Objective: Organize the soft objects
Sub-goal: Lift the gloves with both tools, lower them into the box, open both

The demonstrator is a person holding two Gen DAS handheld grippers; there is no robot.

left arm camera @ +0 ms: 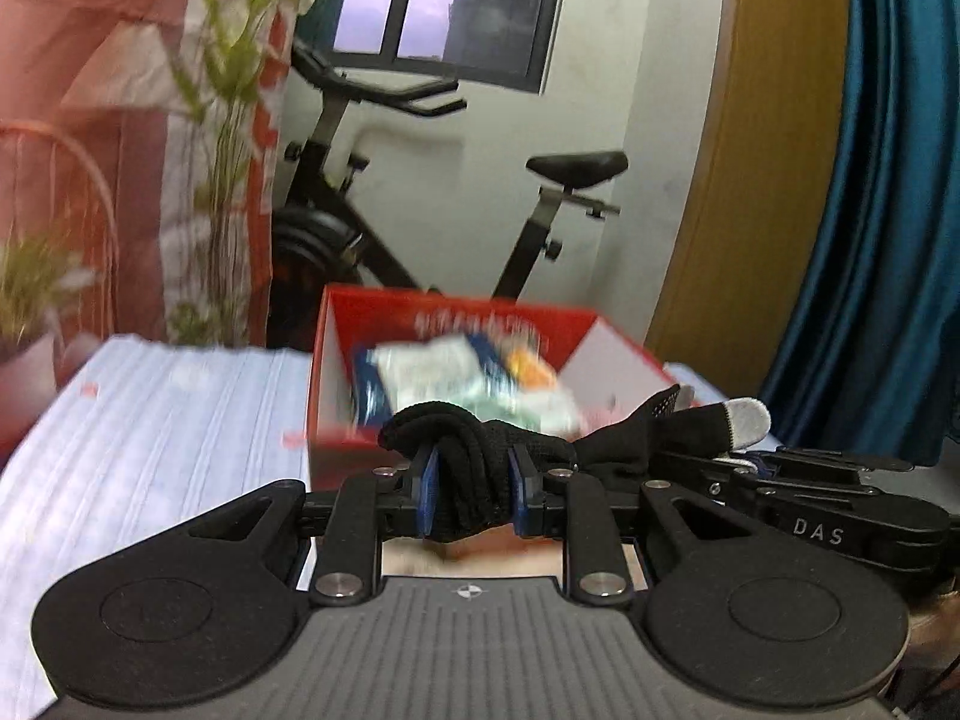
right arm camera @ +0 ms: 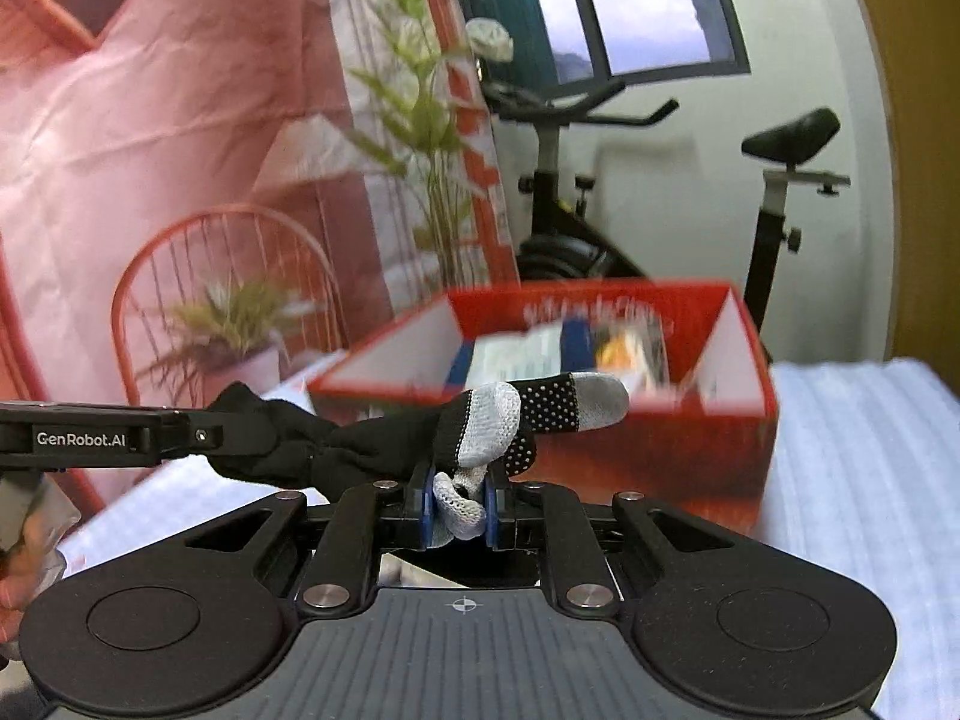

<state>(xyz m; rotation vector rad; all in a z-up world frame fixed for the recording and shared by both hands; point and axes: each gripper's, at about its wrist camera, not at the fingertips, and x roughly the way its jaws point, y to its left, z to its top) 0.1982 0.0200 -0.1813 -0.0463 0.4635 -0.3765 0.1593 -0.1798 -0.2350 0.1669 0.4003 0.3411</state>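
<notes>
A black knit glove (left arm camera: 480,450) with grey fingertips hangs stretched between both grippers, above the table. My left gripper (left arm camera: 471,480) is shut on its bunched cuff end. My right gripper (right arm camera: 459,501) is shut on one grey fingertip; the other dotted glove fingers (right arm camera: 570,402) stick out to the right above it. In the right wrist view the left gripper (right arm camera: 180,435) comes in from the left edge, holding the glove's far end. In the left wrist view the right gripper (left arm camera: 798,480) lies at the right. Behind the glove stands an open red box (left arm camera: 456,312) with packets inside.
A pale blue striped cloth (left arm camera: 150,420) covers the table. The red box (right arm camera: 708,420) sits at its far side. Beyond are an exercise bike (left arm camera: 372,210), potted plants (right arm camera: 240,324), a red wire chair (right arm camera: 198,252), pink drapes and a blue curtain (left arm camera: 888,210).
</notes>
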